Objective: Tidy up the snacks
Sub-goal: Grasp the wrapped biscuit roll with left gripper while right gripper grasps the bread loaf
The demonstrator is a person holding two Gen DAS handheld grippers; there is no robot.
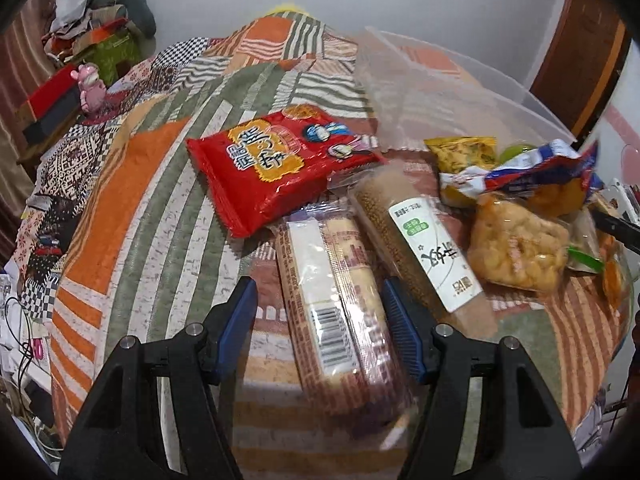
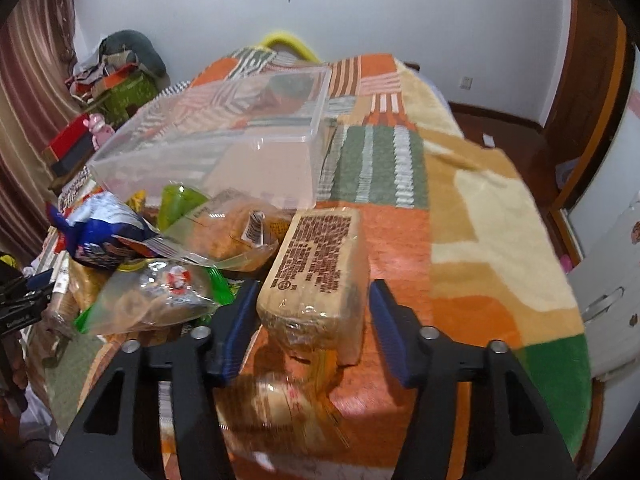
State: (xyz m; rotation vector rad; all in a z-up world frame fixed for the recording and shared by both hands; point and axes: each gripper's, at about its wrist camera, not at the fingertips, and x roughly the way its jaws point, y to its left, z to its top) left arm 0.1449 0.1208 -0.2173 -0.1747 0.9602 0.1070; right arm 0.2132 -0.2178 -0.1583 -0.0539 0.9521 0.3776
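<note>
Snacks lie piled on a bed under a patchwork blanket [image 1: 160, 184]. Left tongs [image 1: 318, 308] spread, straddling a long clear-wrapped biscuit pack [image 1: 332, 304]; right pad at its edge, gap on the left, no clear pinch. Red snack bag [image 1: 276, 168] at 12 o'clock of the pack, a labelled sesame-stick pack [image 1: 420, 248] at 2 o'clock. Right tongs [image 2: 312, 312] partly spread around a tan brick-shaped wrapped pack [image 2: 320, 264], pads not pressing it. Clear plastic bin [image 2: 224, 148] at 11 o'clock of the brick.
</note>
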